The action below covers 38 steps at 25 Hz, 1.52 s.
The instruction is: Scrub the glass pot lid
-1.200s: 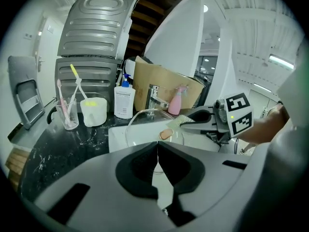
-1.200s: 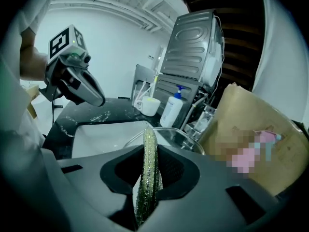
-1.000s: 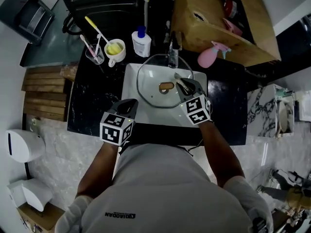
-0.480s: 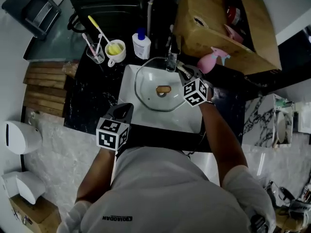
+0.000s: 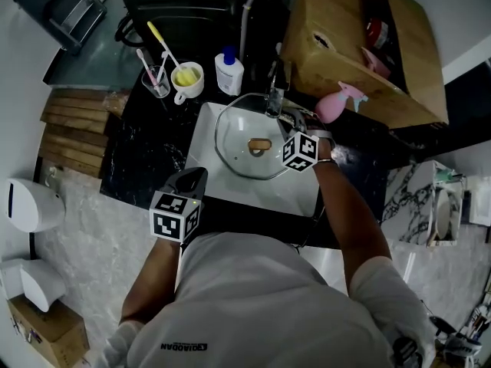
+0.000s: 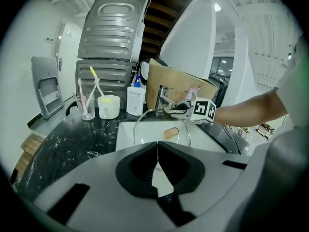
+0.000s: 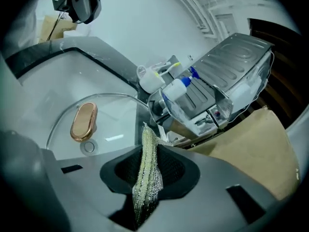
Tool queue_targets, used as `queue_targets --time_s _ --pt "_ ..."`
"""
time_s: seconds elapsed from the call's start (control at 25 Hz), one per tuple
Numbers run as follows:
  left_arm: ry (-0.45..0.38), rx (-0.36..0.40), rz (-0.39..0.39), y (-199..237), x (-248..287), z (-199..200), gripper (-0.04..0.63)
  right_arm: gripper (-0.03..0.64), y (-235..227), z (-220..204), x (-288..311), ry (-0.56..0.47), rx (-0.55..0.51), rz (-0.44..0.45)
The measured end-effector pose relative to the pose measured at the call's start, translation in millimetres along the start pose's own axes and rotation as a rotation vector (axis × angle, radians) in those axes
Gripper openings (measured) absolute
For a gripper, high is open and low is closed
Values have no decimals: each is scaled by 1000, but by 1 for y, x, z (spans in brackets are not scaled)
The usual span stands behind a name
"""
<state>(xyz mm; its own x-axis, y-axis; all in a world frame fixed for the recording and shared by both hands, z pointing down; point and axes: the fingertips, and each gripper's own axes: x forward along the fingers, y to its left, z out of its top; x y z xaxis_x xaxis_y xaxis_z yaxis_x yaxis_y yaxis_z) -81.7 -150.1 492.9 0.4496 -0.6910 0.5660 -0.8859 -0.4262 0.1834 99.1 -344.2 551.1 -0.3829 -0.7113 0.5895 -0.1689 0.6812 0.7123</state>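
Note:
The round glass pot lid (image 5: 244, 129) with a bronze handle (image 5: 259, 144) lies in the white sink (image 5: 205, 167). My right gripper (image 5: 291, 120) sits at the lid's far right rim, close to the tap (image 5: 274, 98). It is shut on a thin silvery-green scrub pad (image 7: 147, 173), which stands on edge between the jaws of the right gripper (image 7: 149, 153); beyond it are the lid (image 7: 58, 129) and its handle (image 7: 84, 121). My left gripper (image 5: 192, 179) hangs over the sink's near edge, apart from the lid. In its own view the left gripper (image 6: 157, 151) is shut and holds nothing.
Behind the sink on the black counter (image 5: 146, 152) stand a glass with toothbrushes (image 5: 156, 79), a yellow-filled mug (image 5: 186, 77) and a white soap bottle (image 5: 229, 71). A pink spray bottle (image 5: 337, 102) and a cardboard box (image 5: 360, 37) sit at the right.
My right gripper has moved with the pad from over the lid's middle right to its far right rim by the tap. The left gripper has drifted slightly back toward me.

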Motion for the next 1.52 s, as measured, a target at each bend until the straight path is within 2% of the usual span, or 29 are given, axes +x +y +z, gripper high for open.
queue_targets --time_s 0.12,0.36,0.76,1.08,1.52 --pt "0 -4 7 1 -1 0 15 97 8 8 3 -41 -2 50" --pt "13 -7 5 -1 0 -3 15 97 15 7 3 -81 67 123" --pt "16 33 -32 -7 8 6 15 97 35 6 -5 -102 40 192" --pt "21 51 -60 -11 8 5 15 100 53 2 -15 -95 21 204" --pt "25 81 -102 -17 6 3 15 104 75 -8 -30 -53 101 209"
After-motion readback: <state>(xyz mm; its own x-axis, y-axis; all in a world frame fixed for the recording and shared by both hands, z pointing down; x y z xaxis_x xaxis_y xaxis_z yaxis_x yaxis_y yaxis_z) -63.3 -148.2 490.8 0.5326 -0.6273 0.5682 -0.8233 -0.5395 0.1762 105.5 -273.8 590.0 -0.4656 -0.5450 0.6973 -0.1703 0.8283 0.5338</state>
